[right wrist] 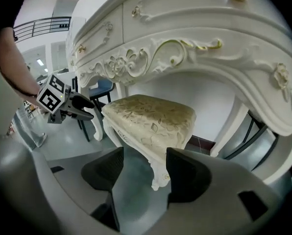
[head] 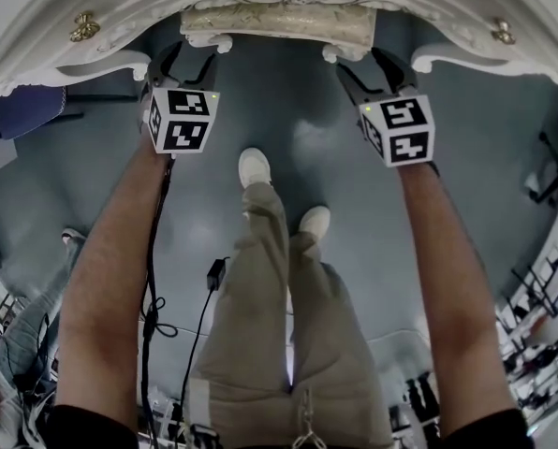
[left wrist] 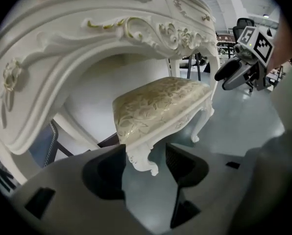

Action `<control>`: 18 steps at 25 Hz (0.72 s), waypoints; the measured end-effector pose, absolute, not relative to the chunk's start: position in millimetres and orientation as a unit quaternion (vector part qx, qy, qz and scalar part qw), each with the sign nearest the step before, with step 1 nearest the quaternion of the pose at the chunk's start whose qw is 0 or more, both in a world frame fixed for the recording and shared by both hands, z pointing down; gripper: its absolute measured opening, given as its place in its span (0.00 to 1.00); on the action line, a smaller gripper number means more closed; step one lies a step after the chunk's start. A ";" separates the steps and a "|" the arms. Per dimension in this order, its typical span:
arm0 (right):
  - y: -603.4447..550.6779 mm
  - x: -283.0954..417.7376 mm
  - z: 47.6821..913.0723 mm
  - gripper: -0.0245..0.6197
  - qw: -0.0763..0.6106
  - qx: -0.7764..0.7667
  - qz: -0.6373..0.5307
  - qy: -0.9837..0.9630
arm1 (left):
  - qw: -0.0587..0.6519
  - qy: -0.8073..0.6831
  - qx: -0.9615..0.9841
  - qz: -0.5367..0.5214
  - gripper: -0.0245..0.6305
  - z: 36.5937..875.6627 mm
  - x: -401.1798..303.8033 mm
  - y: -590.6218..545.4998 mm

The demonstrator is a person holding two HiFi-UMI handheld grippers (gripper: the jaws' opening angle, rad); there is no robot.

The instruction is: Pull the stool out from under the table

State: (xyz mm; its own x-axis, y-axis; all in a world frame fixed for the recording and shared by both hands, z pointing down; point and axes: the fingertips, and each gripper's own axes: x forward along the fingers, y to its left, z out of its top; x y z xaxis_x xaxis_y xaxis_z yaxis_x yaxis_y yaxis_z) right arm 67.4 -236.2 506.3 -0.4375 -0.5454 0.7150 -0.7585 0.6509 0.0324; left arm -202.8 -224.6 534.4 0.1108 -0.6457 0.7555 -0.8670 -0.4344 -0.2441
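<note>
Left gripper (head: 187,68): fingers (left wrist: 104,173) released, lined up on the near left leg (left wrist: 142,158).
Stool (head: 277,21): tucked under the desk (head: 36,26); looks rigid and hefty, so grab the carved legs, not the soft cushion.
Right gripper (head: 371,73): fingers spread, near right leg (right wrist: 158,173) framed.
Room: desk apron close overhead; bare floor (head: 288,124) nearward.

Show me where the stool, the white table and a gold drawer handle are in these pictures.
stool (right wrist: 151,119): right gripper view, on the patterned seat cushion.
white table (right wrist: 185,48): right gripper view, on the carved front apron.
gold drawer handle (head: 84,28): head view, on the handle's middle.
</note>
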 end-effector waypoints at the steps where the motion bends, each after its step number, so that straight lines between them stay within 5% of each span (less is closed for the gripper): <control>1: -238.1 66.9 509.8 0.42 0.367 0.390 0.146 -0.832 | 0.135 -0.515 0.730 0.428 0.40 540.5 -207.3 -227.3; 18: -265.4 70.1 532.6 0.43 0.411 0.398 0.151 -0.806 | 0.058 -0.480 0.676 0.556 0.41 579.1 -243.9 -268.3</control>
State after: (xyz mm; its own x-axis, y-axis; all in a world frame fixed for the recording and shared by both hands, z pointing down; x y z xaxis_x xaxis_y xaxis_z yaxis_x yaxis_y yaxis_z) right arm 70.1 -265.4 532.6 -0.3446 -0.5176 0.7832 -0.7660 0.6374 0.0842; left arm -243.9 -268.3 579.1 -0.0792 -0.5843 0.8077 -0.7140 -0.5322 -0.4550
